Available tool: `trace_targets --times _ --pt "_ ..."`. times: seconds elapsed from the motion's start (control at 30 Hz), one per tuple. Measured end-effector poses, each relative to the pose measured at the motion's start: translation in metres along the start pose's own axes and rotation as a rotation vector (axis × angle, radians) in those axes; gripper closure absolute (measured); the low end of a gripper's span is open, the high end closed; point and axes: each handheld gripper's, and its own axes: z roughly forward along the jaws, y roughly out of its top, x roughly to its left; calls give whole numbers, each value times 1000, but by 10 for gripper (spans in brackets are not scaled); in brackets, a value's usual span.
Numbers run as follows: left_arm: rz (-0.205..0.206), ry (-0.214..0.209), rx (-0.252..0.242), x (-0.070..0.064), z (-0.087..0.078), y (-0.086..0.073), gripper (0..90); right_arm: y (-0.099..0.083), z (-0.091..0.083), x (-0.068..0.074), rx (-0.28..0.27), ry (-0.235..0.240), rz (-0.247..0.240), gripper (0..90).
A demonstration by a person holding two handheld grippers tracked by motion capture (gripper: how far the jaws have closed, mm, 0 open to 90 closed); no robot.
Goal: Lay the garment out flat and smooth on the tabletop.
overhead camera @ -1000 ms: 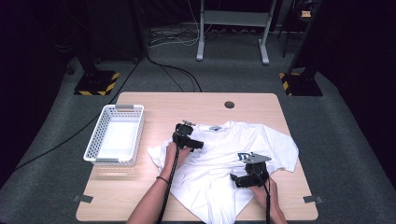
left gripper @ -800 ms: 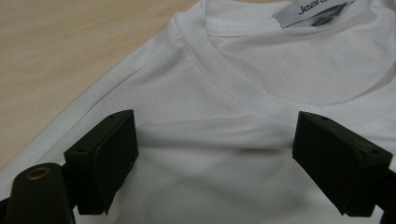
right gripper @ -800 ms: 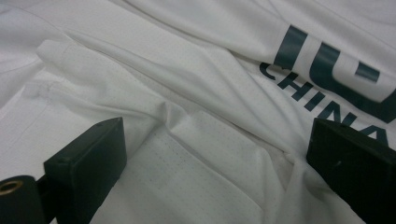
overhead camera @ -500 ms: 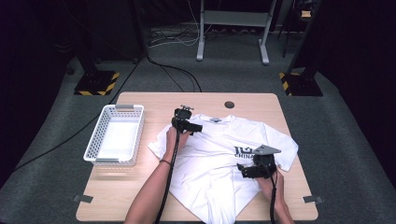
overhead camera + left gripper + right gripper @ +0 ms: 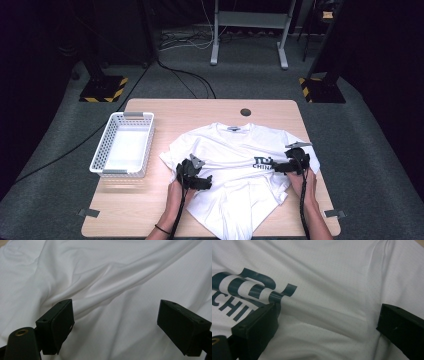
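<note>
A white T-shirt (image 5: 235, 165) with a dark blue print (image 5: 262, 163) lies spread and creased on the wooden table (image 5: 200, 112), collar toward the far edge. My left gripper (image 5: 200, 181) rests low over the shirt's left lower part, jaws wide apart above folded white cloth (image 5: 117, 297) with nothing between them. My right gripper (image 5: 281, 166) hovers at the shirt's right side beside the print (image 5: 249, 290), jaws open and empty over the fabric (image 5: 332, 285).
A white plastic basket (image 5: 124, 145) stands empty at the table's left. A round dark hole (image 5: 245, 112) sits near the far edge. Bare wood runs along the far side and the front left corner. Dark floor, cables and stand legs surround the table.
My left gripper has moved from the shirt's far left near the collar toward the near side. My right gripper has shifted right and slightly farther, to the shirt's right edge.
</note>
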Motion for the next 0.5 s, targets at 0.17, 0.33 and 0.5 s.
trace_targets --times 0.17,0.33,0.5 --pt "-52 -7 -17 10 -11 -19 135 -5 -4 -10 4 -18 22 16" --pt "-115 42 -121 26 -36 -12 149 -7 -5 -8 -16 -21 24 10" --pt "-264 93 -96 71 -29 9 278 -7 -3 -3 -30 -24 29 10"
